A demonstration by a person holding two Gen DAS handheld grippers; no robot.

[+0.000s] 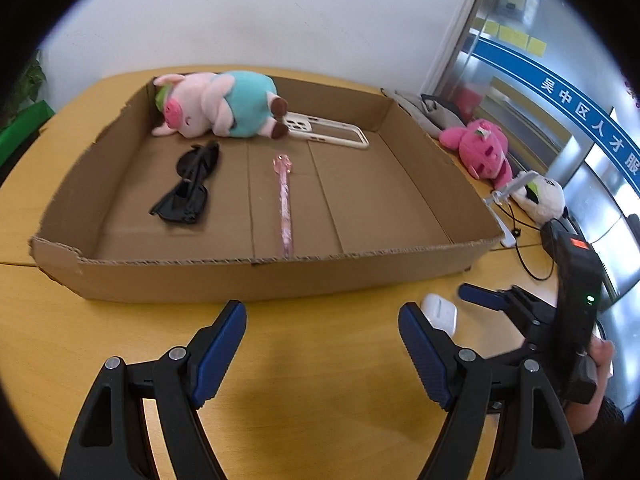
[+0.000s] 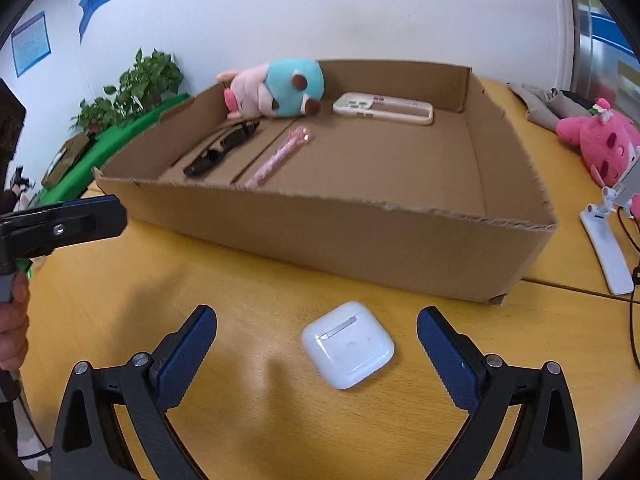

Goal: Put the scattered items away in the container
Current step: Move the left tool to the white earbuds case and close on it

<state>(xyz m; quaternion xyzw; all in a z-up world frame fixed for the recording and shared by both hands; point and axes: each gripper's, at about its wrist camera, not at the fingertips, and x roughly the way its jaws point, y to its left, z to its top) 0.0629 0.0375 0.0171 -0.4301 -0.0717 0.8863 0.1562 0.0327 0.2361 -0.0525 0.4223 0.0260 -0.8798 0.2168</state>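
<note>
A shallow cardboard box (image 1: 256, 276) (image 2: 360, 236) sits on the wooden table. Inside lie a pig plush (image 1: 216, 104) (image 2: 276, 88), black sunglasses (image 1: 188, 184) (image 2: 224, 148), a pink pen (image 1: 285, 200) (image 2: 280, 156) and a white phone case (image 1: 328, 130) (image 2: 384, 109). A white earbuds case (image 2: 348, 346) (image 1: 440, 314) lies on the table in front of the box. My right gripper (image 2: 316, 344) is open, its fingers on either side of the earbuds case, not touching it. My left gripper (image 1: 322, 340) is open and empty over bare table.
A pink strawberry plush (image 1: 484, 152) (image 2: 600, 144), a white plush (image 1: 544, 196), a white phone stand (image 2: 604, 240) with a cable and a grey pouch (image 1: 432, 114) lie to the right of the box. Potted plants (image 2: 136, 88) stand at the far left.
</note>
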